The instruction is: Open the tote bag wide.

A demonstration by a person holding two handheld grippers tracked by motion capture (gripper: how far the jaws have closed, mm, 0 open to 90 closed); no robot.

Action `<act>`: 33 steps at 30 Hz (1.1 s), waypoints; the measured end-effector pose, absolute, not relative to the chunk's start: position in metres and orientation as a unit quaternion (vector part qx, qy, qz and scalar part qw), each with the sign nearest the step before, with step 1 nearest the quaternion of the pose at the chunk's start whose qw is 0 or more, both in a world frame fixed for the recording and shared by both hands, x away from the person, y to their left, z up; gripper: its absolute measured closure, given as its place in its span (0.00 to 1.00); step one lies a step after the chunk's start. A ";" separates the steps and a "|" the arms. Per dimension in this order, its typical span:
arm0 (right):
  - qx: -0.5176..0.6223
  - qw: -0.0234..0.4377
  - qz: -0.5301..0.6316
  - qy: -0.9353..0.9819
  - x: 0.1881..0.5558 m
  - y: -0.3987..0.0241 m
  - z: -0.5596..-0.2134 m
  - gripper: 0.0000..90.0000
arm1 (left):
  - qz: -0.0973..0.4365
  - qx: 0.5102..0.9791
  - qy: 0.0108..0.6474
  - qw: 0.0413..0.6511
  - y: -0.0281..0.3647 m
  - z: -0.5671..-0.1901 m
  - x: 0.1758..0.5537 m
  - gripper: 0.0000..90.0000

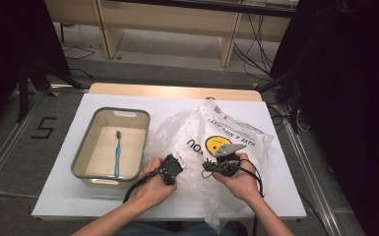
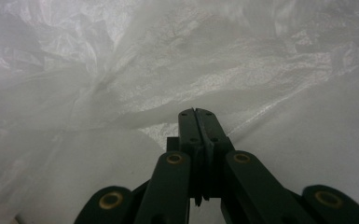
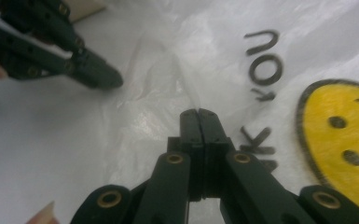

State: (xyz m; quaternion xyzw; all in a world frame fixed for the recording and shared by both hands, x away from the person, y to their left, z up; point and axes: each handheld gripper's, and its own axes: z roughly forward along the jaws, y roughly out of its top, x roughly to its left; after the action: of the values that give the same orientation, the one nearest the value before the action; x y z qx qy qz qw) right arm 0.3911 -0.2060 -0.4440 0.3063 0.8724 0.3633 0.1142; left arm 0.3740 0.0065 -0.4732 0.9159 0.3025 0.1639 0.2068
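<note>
A crumpled clear plastic bag [image 1: 236, 130] printed with a yellow smiley face [image 3: 340, 135] and black letters lies on the white table, right of centre. My left gripper [image 1: 179, 163] rests at the bag's near left edge. Its jaws are closed together [image 2: 194, 112], and creases in the film [image 2: 135, 88] run into their tip. My right gripper [image 1: 206, 167] faces it from the right. Its jaws [image 3: 198, 112] are also closed, with a fold of the bag [image 3: 186, 65] rising from the tip. In the right gripper view the left gripper [image 3: 109, 79] lies at the upper left, on the film.
A grey-rimmed cream bin [image 1: 123, 110] stands at the table's left with a blue toothbrush [image 1: 118, 152] lying inside. Bare white tabletop [image 1: 64, 196] runs along the near left edge. Dark stands and cables lie on the floor beyond the table.
</note>
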 end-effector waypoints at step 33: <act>0.365 0.316 0.487 0.728 0.403 -0.220 -0.377 1.00 | 0.198 0.923 0.271 0.187 0.000 -0.475 0.368 0.99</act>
State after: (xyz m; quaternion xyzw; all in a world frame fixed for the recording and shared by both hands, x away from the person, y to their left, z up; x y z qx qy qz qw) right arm 0.4025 -0.2203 -0.3768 0.3650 0.7283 0.4865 0.3157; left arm 0.3679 -0.0005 -0.4747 0.9231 0.2714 0.1982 0.1871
